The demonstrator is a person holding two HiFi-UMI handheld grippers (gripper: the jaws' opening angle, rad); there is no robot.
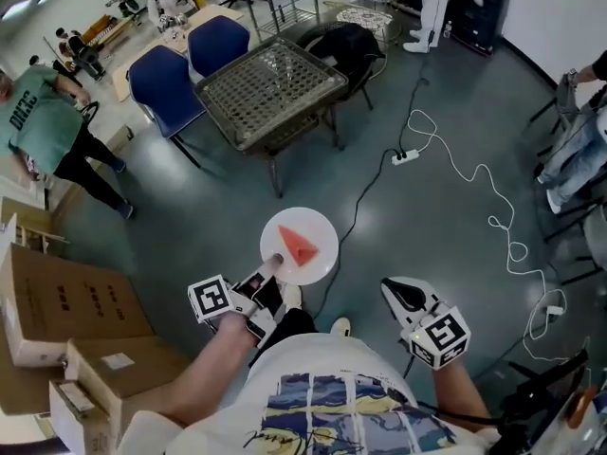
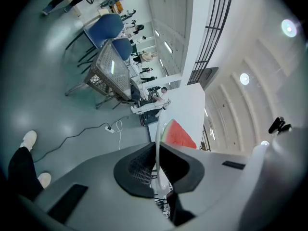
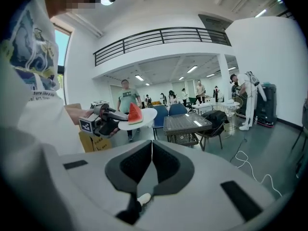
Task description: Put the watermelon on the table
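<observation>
My left gripper pinched the rim of the white plate, with the watermelon slice sitting on it at twelve o'clock. My right gripper, at three o'clock, was closed on nothing (only its own view showed that). Farther off, at eleven o'clock, stood the mesh table.
</observation>
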